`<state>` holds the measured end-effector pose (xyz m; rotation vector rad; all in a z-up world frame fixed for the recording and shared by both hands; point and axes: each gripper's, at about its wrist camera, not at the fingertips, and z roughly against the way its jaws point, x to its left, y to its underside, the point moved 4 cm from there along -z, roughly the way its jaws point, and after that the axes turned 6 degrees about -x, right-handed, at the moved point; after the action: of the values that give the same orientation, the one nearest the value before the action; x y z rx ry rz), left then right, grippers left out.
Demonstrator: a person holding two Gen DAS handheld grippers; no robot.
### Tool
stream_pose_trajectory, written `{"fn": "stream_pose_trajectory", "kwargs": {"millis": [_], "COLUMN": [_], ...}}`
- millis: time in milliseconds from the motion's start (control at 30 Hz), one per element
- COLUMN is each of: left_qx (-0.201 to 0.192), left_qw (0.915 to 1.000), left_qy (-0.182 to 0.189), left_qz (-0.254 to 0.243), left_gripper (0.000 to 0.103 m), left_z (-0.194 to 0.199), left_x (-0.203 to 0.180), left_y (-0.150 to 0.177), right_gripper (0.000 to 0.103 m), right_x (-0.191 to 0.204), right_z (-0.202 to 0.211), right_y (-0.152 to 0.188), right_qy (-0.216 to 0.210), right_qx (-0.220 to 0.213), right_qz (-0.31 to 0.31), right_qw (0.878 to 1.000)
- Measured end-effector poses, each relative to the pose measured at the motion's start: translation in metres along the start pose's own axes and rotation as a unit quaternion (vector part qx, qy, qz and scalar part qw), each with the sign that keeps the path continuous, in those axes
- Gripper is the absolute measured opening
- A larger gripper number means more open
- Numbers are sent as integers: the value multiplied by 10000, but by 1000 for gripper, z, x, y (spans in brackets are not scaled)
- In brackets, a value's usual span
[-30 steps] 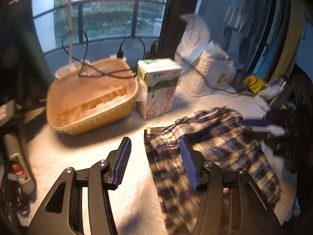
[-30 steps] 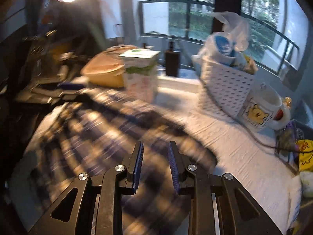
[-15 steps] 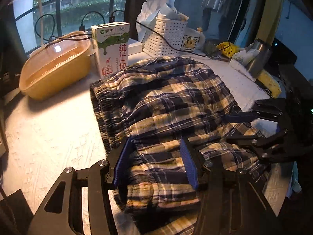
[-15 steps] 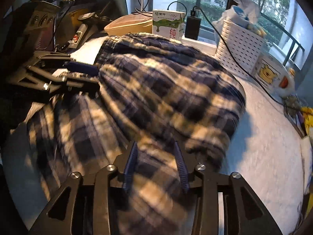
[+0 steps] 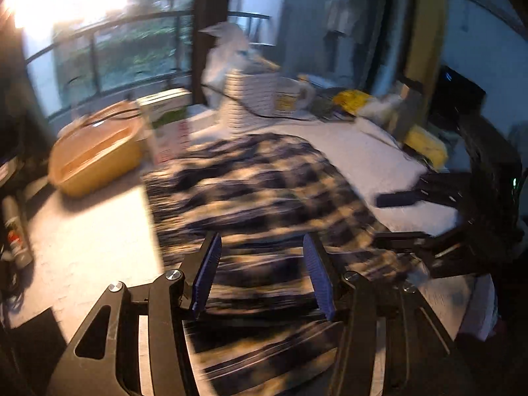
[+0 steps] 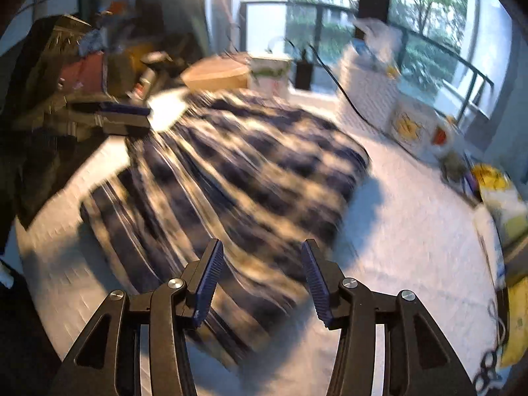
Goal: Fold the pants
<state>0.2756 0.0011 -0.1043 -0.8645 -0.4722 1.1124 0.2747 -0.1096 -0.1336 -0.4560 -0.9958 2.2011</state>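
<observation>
Pants lie beneath both empty, half-open claws; right claw just widened; left claw

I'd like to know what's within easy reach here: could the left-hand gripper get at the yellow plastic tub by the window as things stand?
Probably yes. The yellow plastic tub sits ahead and left of the left gripper, whose fingers stand apart over the checked pants, holding nothing. Only bare white tabletop lies between. A dark cable rests across the tub's top.

A yellow tub, a milk carton and a white basket line the window side.
</observation>
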Motion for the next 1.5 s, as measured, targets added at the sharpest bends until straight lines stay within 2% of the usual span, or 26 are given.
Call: {"fn": "stream_pose_trajectory", "kwargs": {"millis": [100, 167, 233, 367, 600, 733, 833, 933, 1133, 1233, 1333, 1500], "left_qx": [284, 702, 878, 899, 955, 827, 635, 527, 344, 450, 587, 882], "left_qw": [9992, 9967, 9955, 9953, 9953, 9953, 9965, 9954, 9966, 9965, 9946, 9918], "left_qy": [-238, -403, -337, -327, -167, -492, -479, -674, -292, -236, -26, -135], "left_qz": [-169, 9, 147, -124, -34, -96, 261, 433, 690, 660, 850, 912], "left_gripper": [52, 52, 52, 52, 52, 52, 52, 52, 52, 52, 53, 55], "left_z": [-23, -43, -46, -35, -6, 16, 23, 13, -29, -54, -73, -98], "left_x": [-9, 0, 5, 1, 9, 27, 55, 83, 105, 112, 121, 132], "left_y": [8, 21, 31, 44, 43, 29, 18, 3, -30, -37, -34, -23], "right_gripper": [52, 52, 51, 51, 52, 53, 53, 53, 54, 54, 54, 54], "right_x": [15, 21, 24, 18, -2, -13, -28, -45, -76, -91, -100, -103], "right_z": [-21, -39, -45, -31, -4, 12, 20, 23, 4, -17, -34, -58], "right_y": [-7, -1, 10, 24, 47, 52, 46, 33, -8, -21, -30, -34], "right_qy": [-171, -142, -104, -145, -100, -16, 156, 247, 349, 422, 329, 189], "right_qx": [56, 303, 477, 445, 566, 663, 590, 373, -124, -136, -109, 36], "right_qz": [131, 202, 305, 254, 68, 27, -80, -259, -647, -955, -1137, -1116], "right_qw": [9998, 9992, 9983, 9986, 9983, 9978, 9981, 9987, 9972, 9944, 9929, 9936]}}
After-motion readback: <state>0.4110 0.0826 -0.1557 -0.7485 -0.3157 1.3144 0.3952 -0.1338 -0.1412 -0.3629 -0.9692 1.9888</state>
